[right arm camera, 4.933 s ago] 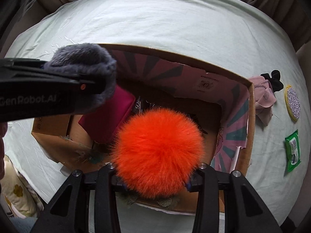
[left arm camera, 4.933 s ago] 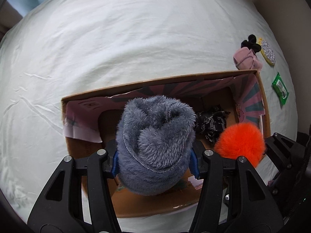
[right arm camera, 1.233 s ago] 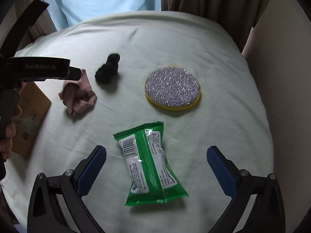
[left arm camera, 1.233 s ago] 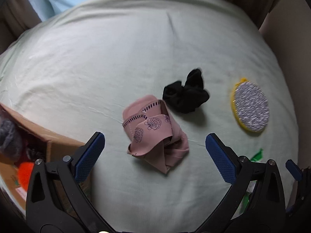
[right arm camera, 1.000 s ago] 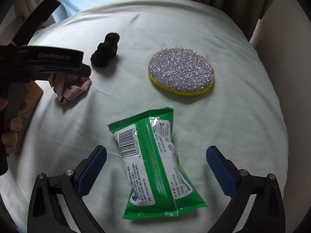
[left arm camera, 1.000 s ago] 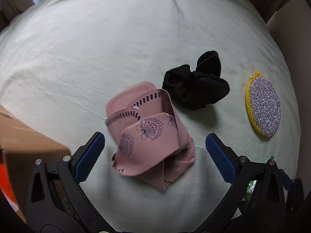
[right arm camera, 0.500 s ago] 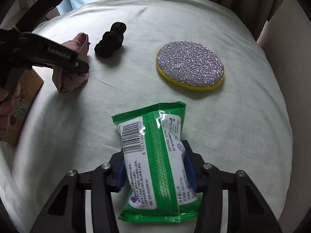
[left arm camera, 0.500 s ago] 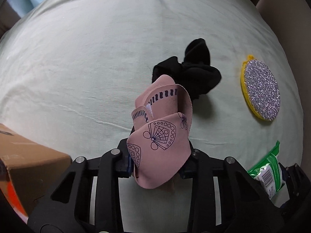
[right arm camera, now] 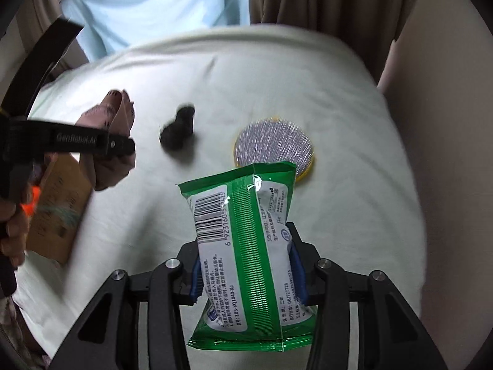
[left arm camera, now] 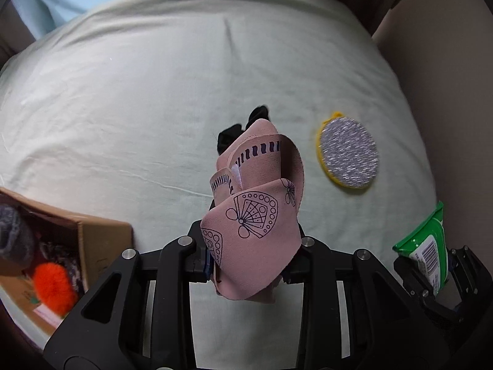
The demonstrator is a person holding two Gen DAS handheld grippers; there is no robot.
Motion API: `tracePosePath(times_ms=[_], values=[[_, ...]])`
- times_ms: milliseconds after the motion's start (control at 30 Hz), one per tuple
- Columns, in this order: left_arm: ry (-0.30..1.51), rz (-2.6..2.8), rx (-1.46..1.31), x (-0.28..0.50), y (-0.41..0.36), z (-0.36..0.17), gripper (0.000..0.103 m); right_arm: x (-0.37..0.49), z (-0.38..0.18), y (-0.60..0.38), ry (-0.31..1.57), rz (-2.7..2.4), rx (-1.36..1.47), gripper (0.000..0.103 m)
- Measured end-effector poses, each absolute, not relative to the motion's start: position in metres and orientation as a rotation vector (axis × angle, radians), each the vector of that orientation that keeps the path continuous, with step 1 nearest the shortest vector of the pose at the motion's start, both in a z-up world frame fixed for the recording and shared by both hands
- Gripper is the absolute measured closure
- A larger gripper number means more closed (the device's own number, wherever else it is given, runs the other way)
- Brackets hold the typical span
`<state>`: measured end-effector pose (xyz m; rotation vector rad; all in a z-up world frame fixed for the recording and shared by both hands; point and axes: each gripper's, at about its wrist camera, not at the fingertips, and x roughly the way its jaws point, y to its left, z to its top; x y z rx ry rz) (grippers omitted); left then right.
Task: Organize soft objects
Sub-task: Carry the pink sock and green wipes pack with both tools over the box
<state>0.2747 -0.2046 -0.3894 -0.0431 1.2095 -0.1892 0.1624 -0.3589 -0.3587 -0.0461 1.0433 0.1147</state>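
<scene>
My left gripper (left arm camera: pixel 251 262) is shut on a pink patterned cloth (left arm camera: pixel 255 209) and holds it above the pale green bed sheet (left arm camera: pixel 123 108). My right gripper (right arm camera: pixel 246 268) is shut on a green wet-wipes pack (right arm camera: pixel 246 246), lifted off the sheet; the pack also shows at the right edge of the left wrist view (left arm camera: pixel 428 252). The pink cloth and left gripper show at the left of the right wrist view (right arm camera: pixel 111 135). A black scrunchie (right arm camera: pixel 178 129) lies on the sheet, partly hidden behind the cloth in the left wrist view (left arm camera: pixel 229 134).
A round silver glitter pad with a yellow rim (left arm camera: pixel 348 154) lies on the sheet to the right, also in the right wrist view (right arm camera: pixel 274 146). A cardboard box (left arm camera: pixel 101 240) at lower left holds an orange pompom (left arm camera: pixel 52 286) and a grey fuzzy item (left arm camera: pixel 14 237). Curtains hang behind the bed.
Both grippers have lifted their loads higher off the sheet. The view has pulled back, so the box with the orange pompom shows more at the left.
</scene>
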Motion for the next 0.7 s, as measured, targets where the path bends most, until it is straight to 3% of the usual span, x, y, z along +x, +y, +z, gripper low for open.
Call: tracePosePath(times_ms=[367,700], values=[[1.086,-0.251,-0.016,0.209,-0.198,-0.272,0.075,0.131,-0.248,-0.343,0.914,0.096,-0.023,0.061],[1.026,-0.295,-0.053,0.151,-0.133,-0.189,0.076,0.092,-0.146,-0.289,0.839,0.081,0.097,0.061]])
